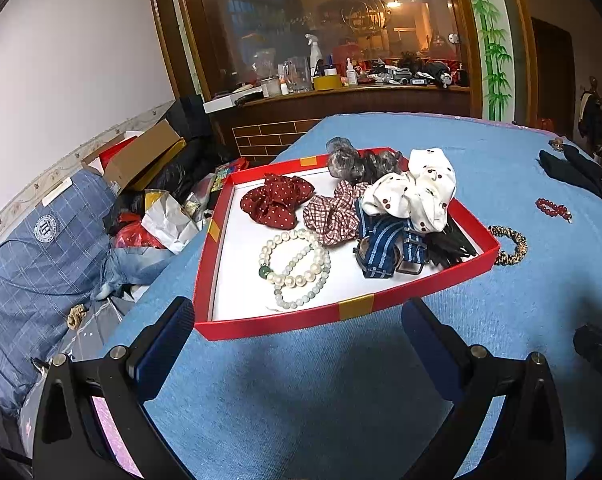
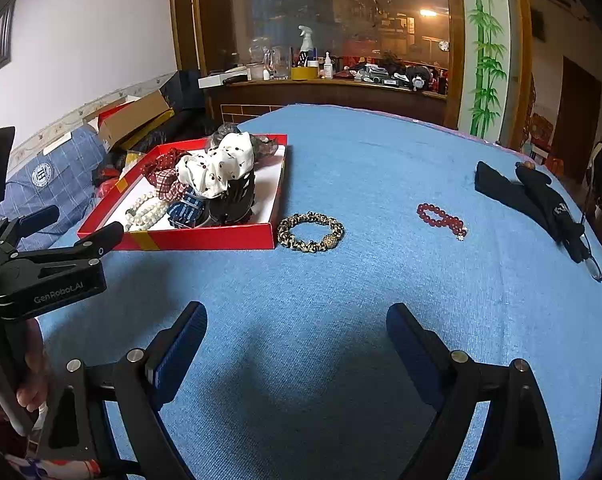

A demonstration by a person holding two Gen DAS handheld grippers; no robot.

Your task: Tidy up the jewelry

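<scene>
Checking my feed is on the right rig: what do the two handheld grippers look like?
Both match: the left gripper and right gripper have black angled finger arms with silver bolt heads and flat dark-blue ribbed pads. In the right wrist view, the left gripper's black body carries white "GenRobot.AI" lettering. No cables are visible. A hand grips its handle; any sleeve is too cropped to describe.

Both wrist cameras looked low across the blue tablecloth toward the glass cabinet; the left sat nearer the red tray, the right farther rightward. Both showed the tray and leopard-print scrunchie.
</scene>
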